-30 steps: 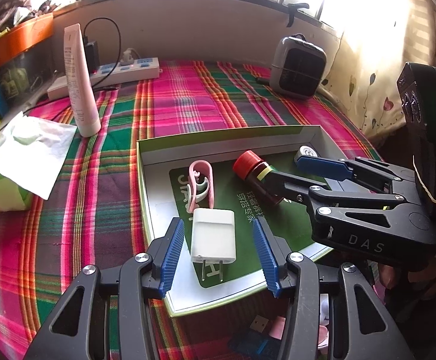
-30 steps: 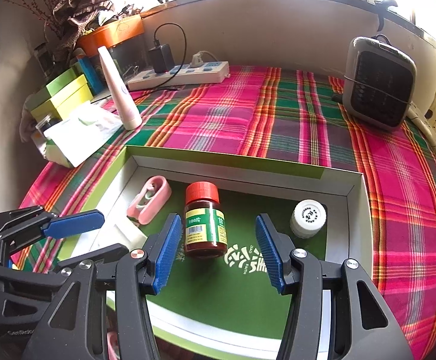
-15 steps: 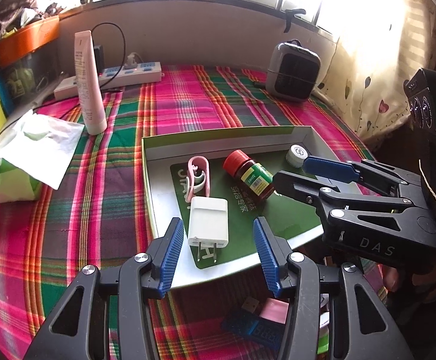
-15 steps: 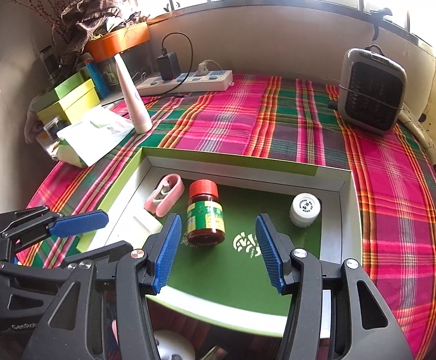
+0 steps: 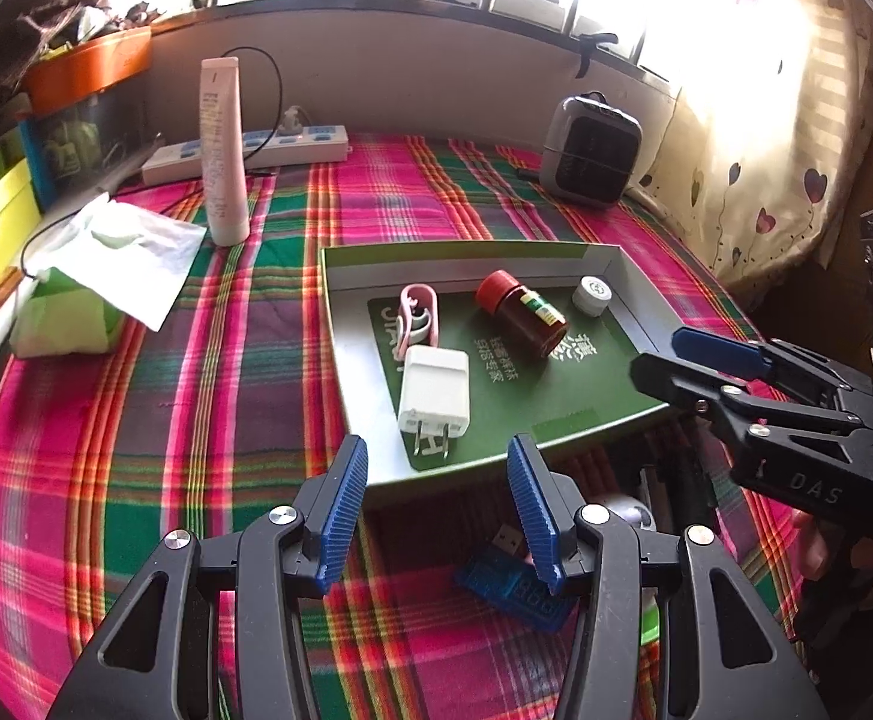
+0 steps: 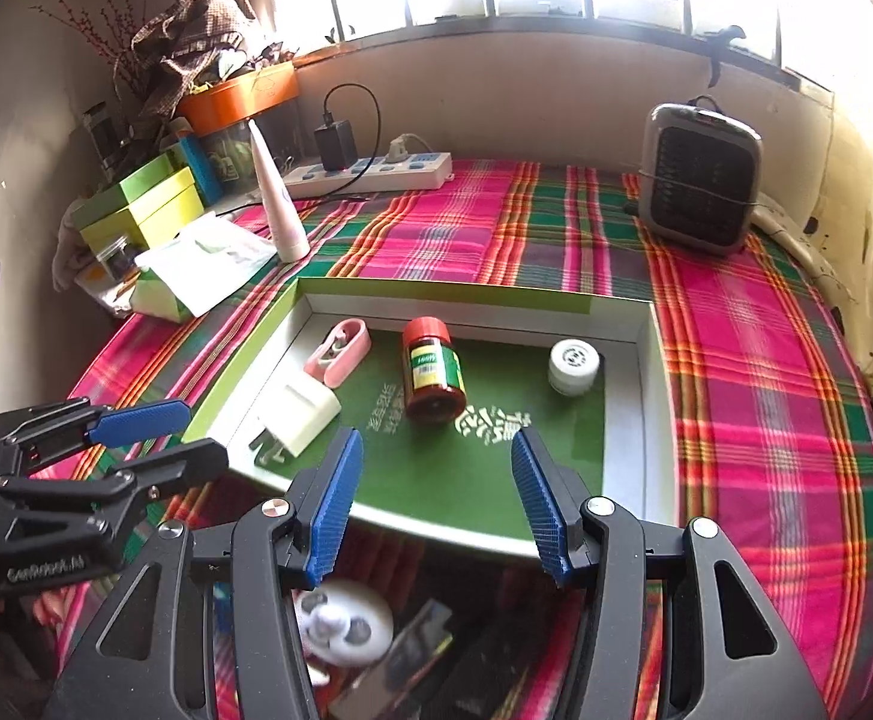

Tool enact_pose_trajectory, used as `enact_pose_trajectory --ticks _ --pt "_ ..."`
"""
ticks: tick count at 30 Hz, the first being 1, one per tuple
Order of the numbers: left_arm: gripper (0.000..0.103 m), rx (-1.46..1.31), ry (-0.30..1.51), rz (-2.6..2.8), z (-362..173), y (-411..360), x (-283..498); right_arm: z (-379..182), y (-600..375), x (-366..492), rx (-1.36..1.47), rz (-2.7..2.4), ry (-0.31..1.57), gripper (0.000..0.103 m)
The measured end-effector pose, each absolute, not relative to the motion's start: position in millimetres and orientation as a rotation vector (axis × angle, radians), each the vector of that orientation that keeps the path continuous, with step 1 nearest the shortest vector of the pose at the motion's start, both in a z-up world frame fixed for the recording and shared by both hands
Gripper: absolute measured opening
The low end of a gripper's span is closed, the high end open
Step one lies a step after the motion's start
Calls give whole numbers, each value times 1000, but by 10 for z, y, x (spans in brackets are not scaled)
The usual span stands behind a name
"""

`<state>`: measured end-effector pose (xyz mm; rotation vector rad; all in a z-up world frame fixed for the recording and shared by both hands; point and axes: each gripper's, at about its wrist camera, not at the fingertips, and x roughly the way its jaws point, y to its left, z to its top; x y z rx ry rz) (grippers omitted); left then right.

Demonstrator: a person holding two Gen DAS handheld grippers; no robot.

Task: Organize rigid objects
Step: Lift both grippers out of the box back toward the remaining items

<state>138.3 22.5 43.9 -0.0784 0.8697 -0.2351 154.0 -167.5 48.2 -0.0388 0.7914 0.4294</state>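
A green box lid [image 5: 472,253] [image 6: 472,291] lies on the plaid cloth. In it are a white charger plug [image 5: 435,397] [image 6: 299,411], a pink clip [image 5: 417,319] [image 6: 339,351], a red-capped brown bottle on its side [image 5: 520,313] [image 6: 432,369] and a small white jar [image 5: 593,295] [image 6: 573,367]. My left gripper [image 5: 436,516] is open and empty, just in front of the lid's near edge. My right gripper [image 6: 436,507] is open and empty, also in front of the lid. Each gripper shows in the other's view, the right one [image 5: 754,396] and the left one [image 6: 106,450].
In front of the lid lie a blue USB device [image 5: 511,582], a round white object [image 6: 343,630] and other small items. A white tube [image 5: 223,150] stands at the back left, beside a tissue pack [image 5: 94,282], a power strip [image 5: 256,150] and a grey heater [image 5: 589,150].
Both grippers have drawn back toward me, away from the lid; the left no longer straddles the plug, nor the right the bottle. The items in front of the lid have come into view.
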Motion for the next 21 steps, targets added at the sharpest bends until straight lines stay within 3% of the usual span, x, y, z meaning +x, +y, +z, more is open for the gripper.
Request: enact_pose_trajectory --ticks 21 --pt "48 -70 919 -239 188 90 955 218 -2156 1031 -6 276 822 53"
